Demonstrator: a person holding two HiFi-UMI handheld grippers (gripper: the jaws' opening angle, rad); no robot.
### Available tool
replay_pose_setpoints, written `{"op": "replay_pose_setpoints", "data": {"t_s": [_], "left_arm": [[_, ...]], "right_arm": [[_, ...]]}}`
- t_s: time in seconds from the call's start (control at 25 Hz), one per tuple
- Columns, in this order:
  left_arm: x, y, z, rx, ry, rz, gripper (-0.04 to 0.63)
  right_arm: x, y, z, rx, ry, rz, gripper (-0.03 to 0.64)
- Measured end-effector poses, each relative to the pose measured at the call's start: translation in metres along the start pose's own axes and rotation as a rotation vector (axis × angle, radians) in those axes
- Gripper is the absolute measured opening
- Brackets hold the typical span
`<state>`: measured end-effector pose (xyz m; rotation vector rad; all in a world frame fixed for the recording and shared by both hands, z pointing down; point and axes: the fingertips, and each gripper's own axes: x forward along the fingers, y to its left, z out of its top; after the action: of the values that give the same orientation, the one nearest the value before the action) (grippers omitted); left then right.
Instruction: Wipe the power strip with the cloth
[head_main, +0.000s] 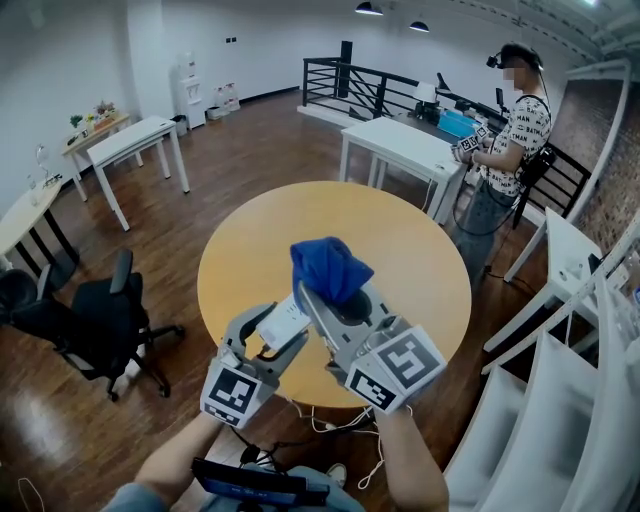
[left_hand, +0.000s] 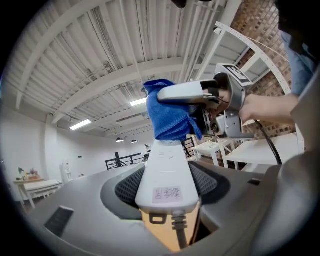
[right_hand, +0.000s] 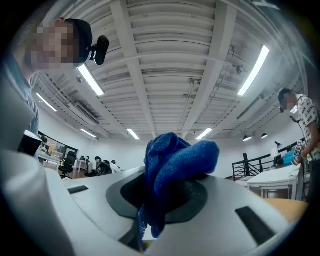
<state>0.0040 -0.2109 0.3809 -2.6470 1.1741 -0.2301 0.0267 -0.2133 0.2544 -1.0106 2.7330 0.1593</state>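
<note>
Left gripper (head_main: 272, 338): jaws stand wide but clamped, dark mesh pads (left_hand: 122, 187) pressing both long sides of the white plastic rectangular power strip (left_hand: 167, 165). The grip sits near the cable end. The labelled end and the grey cable (left_hand: 180, 235) point back at the camera, and the far end sticks out free. Likely reason: holding it by the sides leaves the top face and far end bare for wiping.

Right gripper (right_hand: 165, 192): jaws clenched on the bunched blue terry cloth (right_hand: 175, 160). A wad bulges out past the tips and a tail hangs below. Likely reason: the protruding wad serves as the wiping face, so the jaws don't scrape the plastic.

Contact: in the left gripper view the cloth wad sits on the far end of the power strip, touching it, with the right gripper coming in from the right side. The head view agrees, cloth over the strip's outer end.

Where it is: the power strip is off the surface, held up in the air above the round light-wood table (head_main: 420, 250), tilted up away from the person. White cable dangles below the grippers.

Judgement: wipe under way at the far end. The rest of the top face toward the left jaws looks not yet covered. Risk: the cloth may snag, or the strip may twist in the side grip.

Background: another person (head_main: 510, 130) stands at a white desk, well apart.
</note>
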Motion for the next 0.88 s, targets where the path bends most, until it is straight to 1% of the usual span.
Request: {"op": "replay_pose_setpoints", "data": {"t_s": [0.24,0.36,0.48,0.6,0.68,0.8,0.88], "left_arm": [[-0.006,-0.004,0.004,0.016,-0.007,-0.005,0.279],[-0.008,-0.006,0.005,0.023,-0.008,-0.007,0.279],[-0.01,-0.008,0.006,0.062,-0.024,-0.019,0.279],[-0.013,-0.011,0.007,0.045,-0.014,-0.016,0.279],[-0.014,-0.012,0.007,0.047,-0.018,-0.02,0.279],[-0.014,-0.014,0.007,0.028,-0.008,-0.02,0.279],[-0.013,-0.015,0.008,0.028,-0.005,-0.019,0.279]], "right_arm": [[-0.007,-0.022,0.02,-0.057,-0.016,-0.04,0.066],[-0.014,-0.036,0.03,-0.065,-0.031,-0.072,0.066],[-0.021,-0.051,0.042,-0.057,-0.052,-0.109,0.066],[-0.024,-0.057,0.048,-0.048,-0.059,-0.111,0.066],[-0.025,-0.059,0.049,-0.051,-0.061,-0.119,0.066],[-0.024,-0.058,0.048,-0.051,-0.061,-0.119,0.066],[-0.023,-0.056,0.047,-0.046,-0.061,-0.115,0.066]]}}
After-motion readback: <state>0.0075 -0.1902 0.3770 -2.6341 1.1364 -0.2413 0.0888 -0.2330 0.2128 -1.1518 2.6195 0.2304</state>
